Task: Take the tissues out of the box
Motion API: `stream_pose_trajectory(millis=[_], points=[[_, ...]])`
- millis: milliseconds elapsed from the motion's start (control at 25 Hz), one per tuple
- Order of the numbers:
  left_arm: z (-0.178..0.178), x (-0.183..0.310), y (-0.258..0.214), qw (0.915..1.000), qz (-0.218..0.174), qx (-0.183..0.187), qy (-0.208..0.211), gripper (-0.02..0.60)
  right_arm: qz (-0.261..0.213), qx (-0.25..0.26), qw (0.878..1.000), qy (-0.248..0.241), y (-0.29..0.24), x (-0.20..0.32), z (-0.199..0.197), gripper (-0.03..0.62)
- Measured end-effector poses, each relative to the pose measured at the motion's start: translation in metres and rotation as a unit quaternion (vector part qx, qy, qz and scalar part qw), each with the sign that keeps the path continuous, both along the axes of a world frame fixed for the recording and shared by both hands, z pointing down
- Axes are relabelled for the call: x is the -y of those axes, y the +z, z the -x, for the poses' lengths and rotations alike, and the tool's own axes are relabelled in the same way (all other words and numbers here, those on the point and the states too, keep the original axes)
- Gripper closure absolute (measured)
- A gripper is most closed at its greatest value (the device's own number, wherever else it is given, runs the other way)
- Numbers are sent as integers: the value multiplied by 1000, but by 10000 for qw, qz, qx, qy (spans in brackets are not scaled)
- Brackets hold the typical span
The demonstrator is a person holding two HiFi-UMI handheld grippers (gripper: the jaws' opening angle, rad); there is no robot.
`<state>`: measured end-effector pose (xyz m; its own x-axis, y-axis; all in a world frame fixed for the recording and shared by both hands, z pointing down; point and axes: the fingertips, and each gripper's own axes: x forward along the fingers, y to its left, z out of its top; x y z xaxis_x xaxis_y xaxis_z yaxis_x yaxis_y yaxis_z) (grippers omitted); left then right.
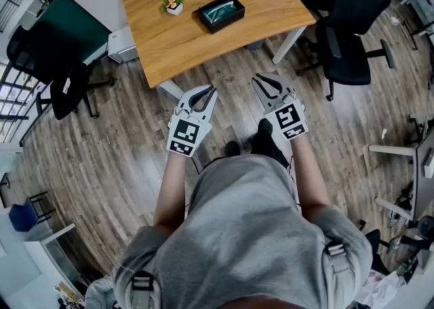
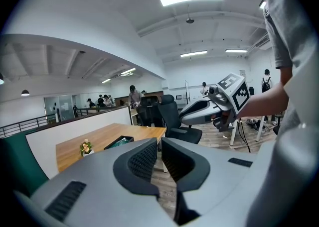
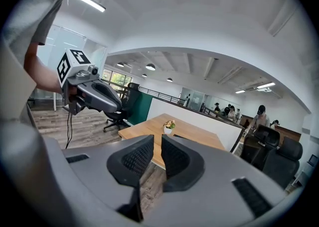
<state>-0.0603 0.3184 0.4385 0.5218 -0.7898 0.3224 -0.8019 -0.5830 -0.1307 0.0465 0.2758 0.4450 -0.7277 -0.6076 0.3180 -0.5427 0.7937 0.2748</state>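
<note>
A black open-topped tissue box [image 1: 220, 13] with pale green-white tissue inside sits on the wooden table [image 1: 203, 50], to the right of a small flower pot [image 1: 174, 3]. It also shows in the left gripper view as the dark tissue box [image 2: 118, 142] beyond the jaws. Both grippers hang over the wooden floor, short of the table's near edge. My left gripper [image 1: 213, 89] [image 2: 159, 147] is shut with nothing between its jaws. My right gripper [image 1: 256, 78] [image 3: 157, 145] has its jaws a narrow slit apart, with nothing between them.
Black office chairs stand at the right [image 1: 349, 36] and the left [image 1: 64, 91] of the table. A white table leg [image 1: 290, 42] slants down at the near right corner. A green partition [image 1: 64, 26] runs along the table's left side. People stand far off in the background.
</note>
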Motion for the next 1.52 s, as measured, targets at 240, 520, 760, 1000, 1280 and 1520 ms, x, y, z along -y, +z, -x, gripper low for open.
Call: stream_pose_trajectory(millis=[240,520,760,1000,1280,1520], points=[[-3,-4,2,10000,-17,13,31,497,-137,97,9999,-24,-4,-3,-4,436],[-4,0,6,10000,50,51,33,411,-329,241,9992,0,-10,4,-4,359],[-9,9,6,9999,2,116,36,380,-271,271,9992,-65,-5,15,-7,338],[-8,28,7,9999,3,130,-86,370,-192,317,9991,-208,0,36,-7,318],[-5,63,8,9990,48,342,-274,370,-114,332,9985,-412,8,73,-4,315],[-4,100,8,9984,139,382,-388,370,-56,422,9975,-558,9,113,0,313]])
